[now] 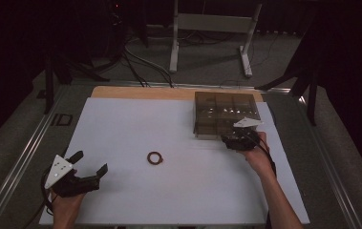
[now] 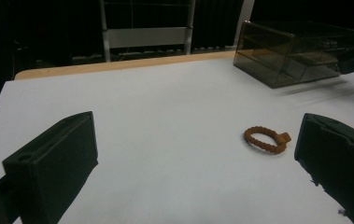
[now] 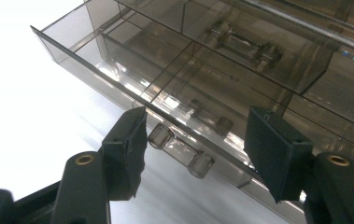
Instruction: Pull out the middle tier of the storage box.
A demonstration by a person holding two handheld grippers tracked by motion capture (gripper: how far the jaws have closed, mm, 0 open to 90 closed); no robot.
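Right gripper (image 3: 193, 140): sitting nearest the lens in the right gripper view, its two black jaws are standing spread to either side of the drawer handle (image 3: 180, 150) without pressing on it — nothing is being pinched.
Drawer handle: a clear bar with a knob at each end, sticking out from the front wall of the lower drawer (image 3: 132, 100); its long axis is running along that front wall, crosswise between the jaws, so the jaws are lining up with its two ends.
Drawer: looking pulled partly out of the smoked plastic organiser box (image 1: 226, 114), with its empty compartments lying open to view.
Box: standing on the far right part of the white table mat (image 1: 169, 191), just ahead of the right hand (image 1: 260, 157).
Left gripper (image 1: 90, 164): resting near the front left corner of the mat, jaws spread wide and holding nothing.
Bracelet (image 2: 265, 139): a small brown beaded ring lying flat on the mat near the middle, ahead of the left gripper and toward its right jaw, well apart from the box.
Key relation: the handle is lying directly between the right jaws and just ahead of them — the right hand is by far the nearer one to the drawer, while the left is the nearer one to the bracelet.
Likely step: working the drawer by its handle; the bracelet is probably meant for a compartment.
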